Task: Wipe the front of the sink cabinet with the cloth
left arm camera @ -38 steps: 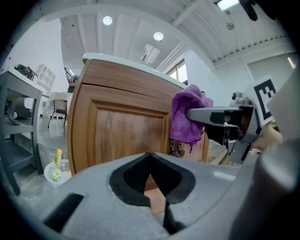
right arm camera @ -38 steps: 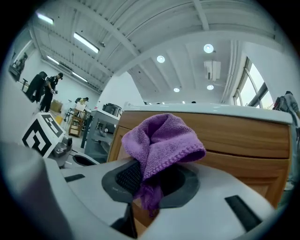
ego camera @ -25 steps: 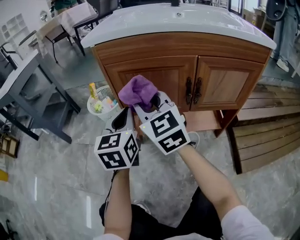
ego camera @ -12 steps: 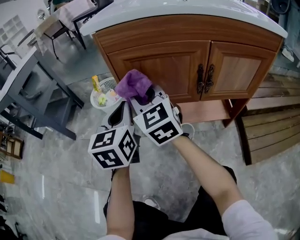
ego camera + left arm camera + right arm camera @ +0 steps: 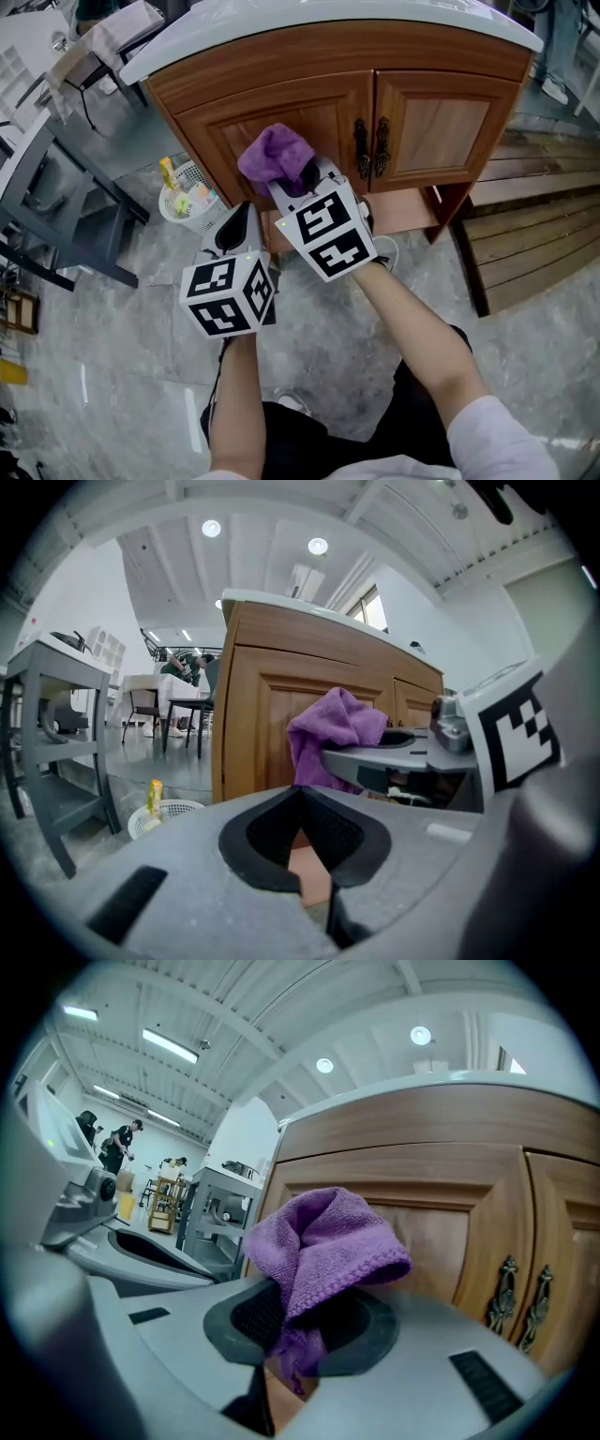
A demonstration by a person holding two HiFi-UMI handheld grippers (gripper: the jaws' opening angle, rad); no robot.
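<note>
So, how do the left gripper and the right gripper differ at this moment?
The right gripper is shut on the cloth; the left gripper is shut too, but on nothing. The right gripper reaches nearer the cabinet; the left gripper hangs further back. Both point toward the cabinet.

A white mesh basket [image 5: 184, 199] holding a yellow bottle [image 5: 167, 174] and other small items stands on the grey marbled floor [image 5: 112, 375], near a dark grey metal-framed table [image 5: 58, 217] at the left, while slatted brown wooden boards [image 5: 534, 253] lie at the right.
</note>
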